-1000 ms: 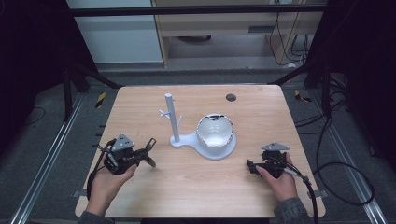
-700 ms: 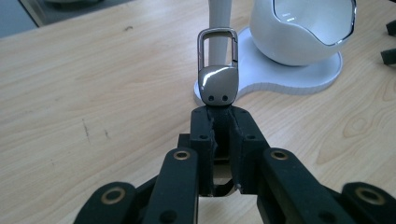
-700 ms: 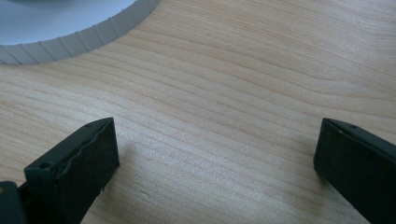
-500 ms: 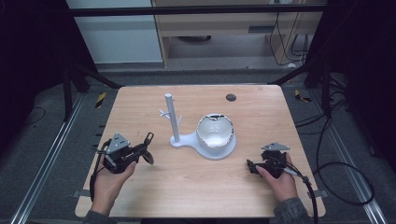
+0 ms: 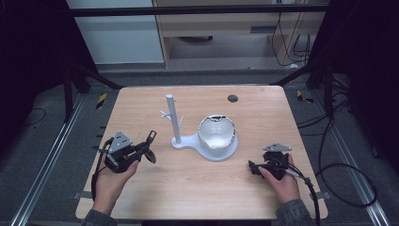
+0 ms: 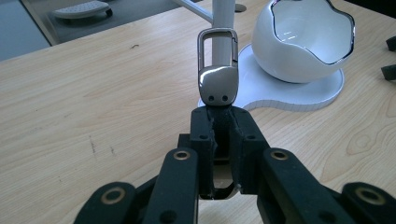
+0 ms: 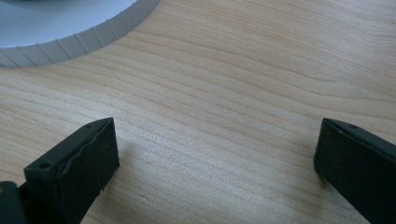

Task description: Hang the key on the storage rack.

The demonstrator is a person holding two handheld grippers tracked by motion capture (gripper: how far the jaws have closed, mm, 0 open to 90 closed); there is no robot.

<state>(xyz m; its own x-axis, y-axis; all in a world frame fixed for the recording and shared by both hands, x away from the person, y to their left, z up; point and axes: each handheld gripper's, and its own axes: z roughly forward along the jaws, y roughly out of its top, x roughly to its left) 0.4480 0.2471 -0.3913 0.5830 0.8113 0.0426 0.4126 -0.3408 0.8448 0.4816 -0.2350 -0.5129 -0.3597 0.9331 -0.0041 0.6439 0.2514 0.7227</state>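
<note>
One metal clasp (image 6: pixel 218 70) clamped between left gripper (image 6: pixel 219 135) jaws, loop end protruding past tips; right gripper (image 7: pixel 215 154) spread wide.

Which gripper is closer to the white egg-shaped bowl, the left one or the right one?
Right. The right gripper rests just off the stand's base, beside the bowl; the left gripper holds a metal clasp beyond the white post.

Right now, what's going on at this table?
A person sits at a wooden table with a gripper in each hand. The left gripper is shut on a metal key ring clasp, holding it just short of the post of a white stand. The stand's base carries a white egg-shaped bowl. The right gripper rests on the table with its jaws open and nothing between them.
</note>
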